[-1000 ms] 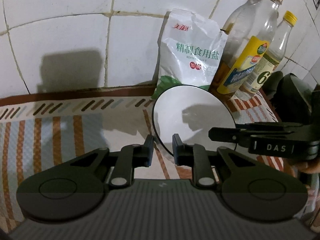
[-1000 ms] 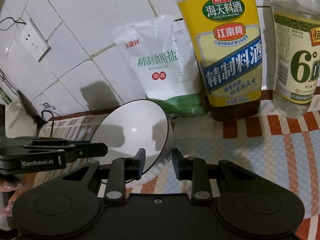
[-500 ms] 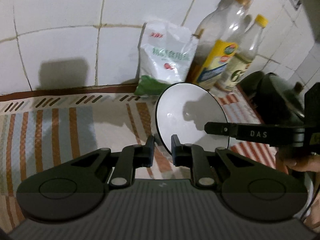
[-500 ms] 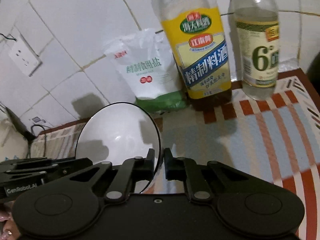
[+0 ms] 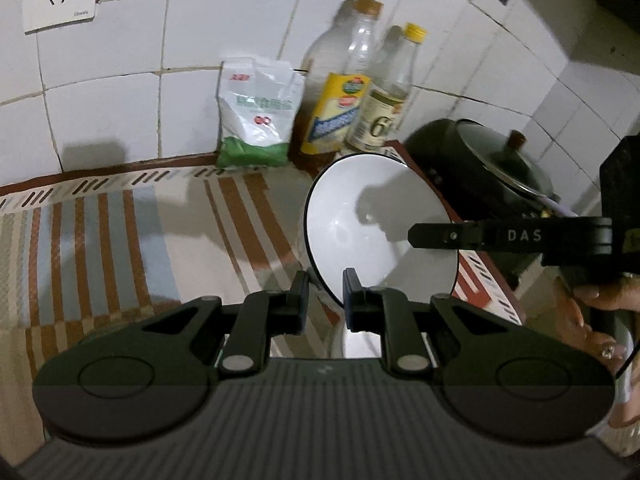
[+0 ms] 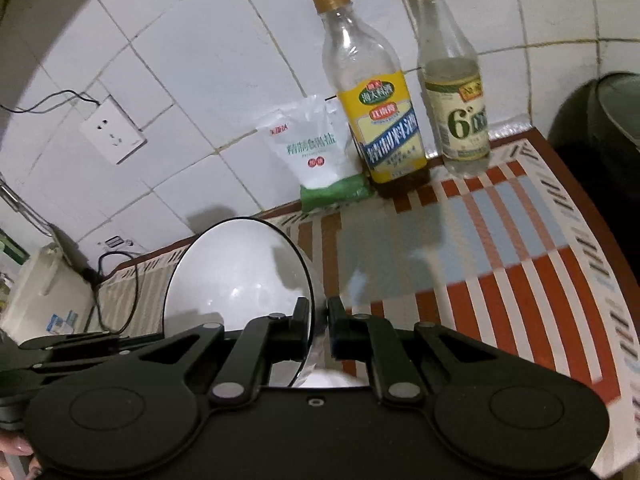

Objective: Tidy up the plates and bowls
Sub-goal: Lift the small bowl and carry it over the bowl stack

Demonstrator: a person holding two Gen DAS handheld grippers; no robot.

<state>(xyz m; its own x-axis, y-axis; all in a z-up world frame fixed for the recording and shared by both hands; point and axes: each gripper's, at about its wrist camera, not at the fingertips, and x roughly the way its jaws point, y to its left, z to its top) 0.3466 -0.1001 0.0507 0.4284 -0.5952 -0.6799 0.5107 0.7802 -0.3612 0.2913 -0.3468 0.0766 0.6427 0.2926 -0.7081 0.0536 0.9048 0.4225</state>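
Striped cloth point(image 6: 500, 240) now sits further below than a second ago: you've lifted the white bowl point(image 5: 376, 232) clear of it. Your left gripper point(image 5: 325, 294) and right gripper point(image 6: 319, 322) each clamp opposite rims; the right jaws just closed.

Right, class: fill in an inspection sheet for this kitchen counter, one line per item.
Surface: striped mat covers the counter.
Job's things: white bowl, dark-rimmed, tilted and lifted clear of the mat.
Clutter: salt bag, two bottles at the wall; dark pot at the right.
Grippers: left gripper and right gripper each clamp the bowl's rim on opposite sides.
Cables: black cord below the socket.
Surroundings: white tiled wall.
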